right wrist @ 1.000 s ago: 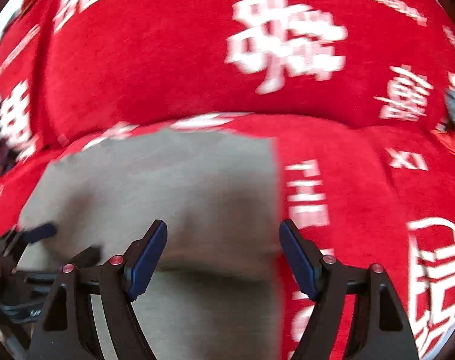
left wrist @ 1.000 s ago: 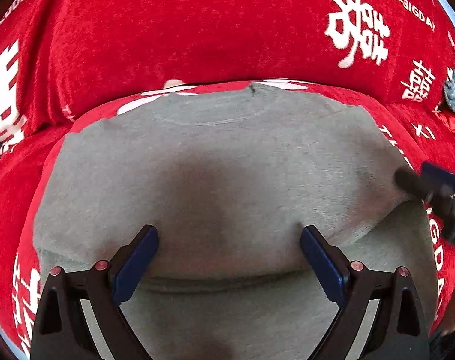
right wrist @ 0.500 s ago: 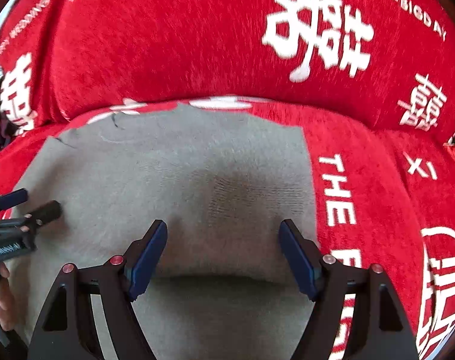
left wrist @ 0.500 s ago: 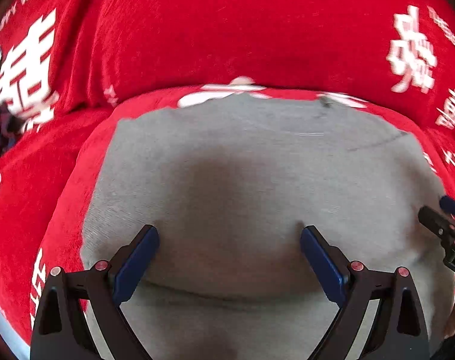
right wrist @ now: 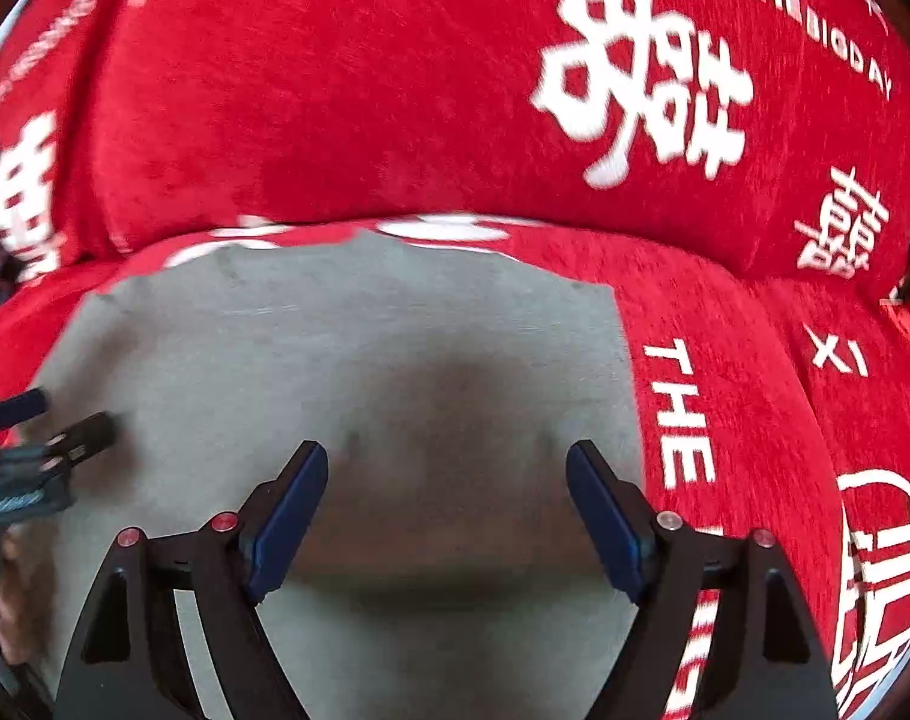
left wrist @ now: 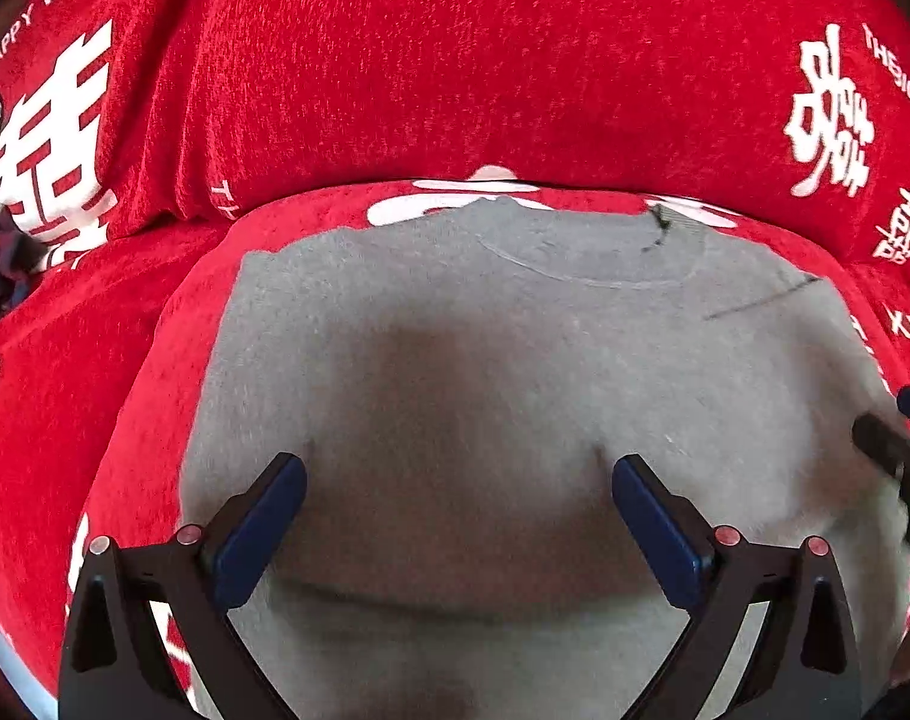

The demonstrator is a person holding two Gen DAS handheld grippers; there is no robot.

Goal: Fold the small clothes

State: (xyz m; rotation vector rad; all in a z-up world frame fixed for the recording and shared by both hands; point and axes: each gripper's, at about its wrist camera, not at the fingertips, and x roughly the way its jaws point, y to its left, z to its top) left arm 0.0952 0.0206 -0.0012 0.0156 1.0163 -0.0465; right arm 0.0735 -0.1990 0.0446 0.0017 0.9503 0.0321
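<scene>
1. Left claw point(left wrist: 458, 489): fingers spread wide, nothing between them, poised just above the lower middle of the grey knitted sweater point(left wrist: 515, 372). Right claw point(right wrist: 446, 474): likewise spread and empty, over the sweater's right portion near its side edge.
2. Location of garment: the sweater lies flat on a red plush sofa cover with white printed characters point(left wrist: 455, 60), neckline point(left wrist: 587, 264) towards the backrest, hem nearest the cameras. The sides run fairly straight, so it appears partly folded already; this is a judgement.
3. Handling: soft, light, limp fabric, not fragile. It should drape and sag once lifted and will not hold shape unsupported. The fuzzy knit on plush cover probably grips, so dragging is likely to bunch it; lifting is advisable.
4. Where to take hold: the near hem, one claw towards each corner, pinching all layers together. A pinch in mid-panel would likely raise one layer only.
5. Edges: the right side edge point(right wrist: 626, 372) is clean and straight; the left side edge point(left wrist: 215, 360) is equally clear. The hem itself sits low in both views and is partly hidden by the claws.
6. Room: bare cover lies on both sides of the garment. The backrest rises just behind the neckline, limiting forward travel. Small unidentified items sit at the far margins, well apart.
</scene>
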